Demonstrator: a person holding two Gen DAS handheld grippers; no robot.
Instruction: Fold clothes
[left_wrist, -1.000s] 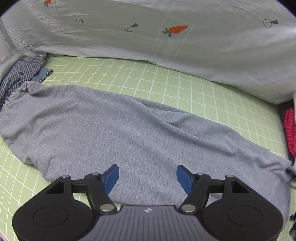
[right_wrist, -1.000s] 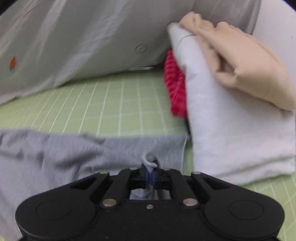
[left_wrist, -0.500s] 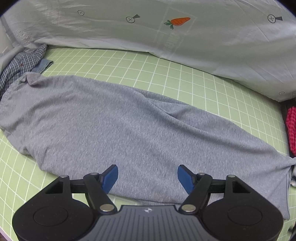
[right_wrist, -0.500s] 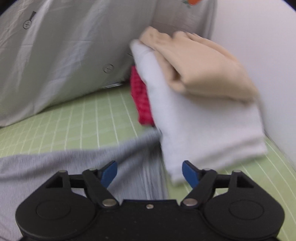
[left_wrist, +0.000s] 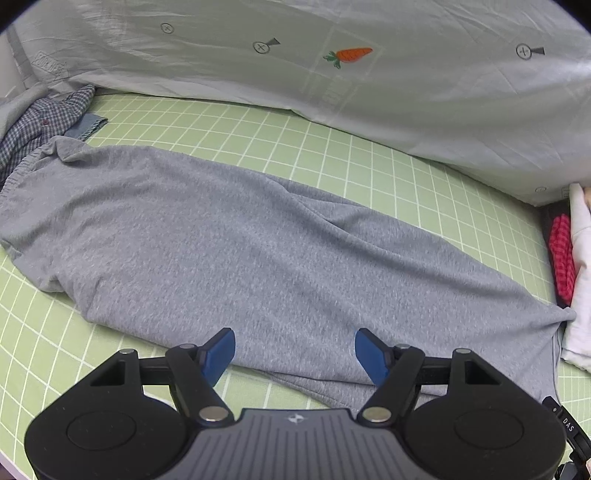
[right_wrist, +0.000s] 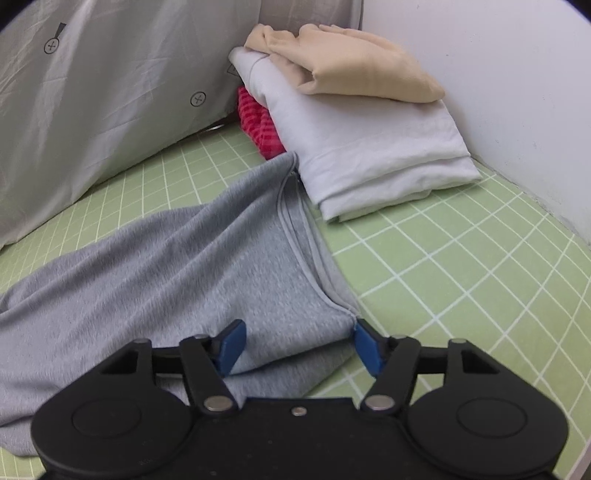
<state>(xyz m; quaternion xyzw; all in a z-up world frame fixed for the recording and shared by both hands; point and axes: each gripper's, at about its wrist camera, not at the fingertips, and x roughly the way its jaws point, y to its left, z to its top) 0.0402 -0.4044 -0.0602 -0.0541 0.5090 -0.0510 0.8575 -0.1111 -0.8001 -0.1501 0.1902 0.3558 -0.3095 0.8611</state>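
A grey garment (left_wrist: 229, 243) lies stretched out lengthwise on the green grid mat (left_wrist: 332, 155), folded in half along its length. My left gripper (left_wrist: 294, 352) is open and empty, hovering over the garment's near edge around its middle. In the right wrist view the garment's hemmed end (right_wrist: 295, 236) runs up to the stack of folded clothes. My right gripper (right_wrist: 297, 347) is open over the near corner of that end, with cloth lying between its blue fingers (right_wrist: 231, 345).
A stack of folded clothes sits at the right: a white piece (right_wrist: 369, 147), a tan one (right_wrist: 354, 66) on top, a red striped one (right_wrist: 258, 125) behind. A grey carrot-print sheet (left_wrist: 351, 55) hangs along the back. A checked shirt (left_wrist: 37, 118) lies at far left.
My right gripper has let go of the garment's drawstring end, opened, and swung back to hover over the hem corner. The left gripper has drawn back a little and stays open.
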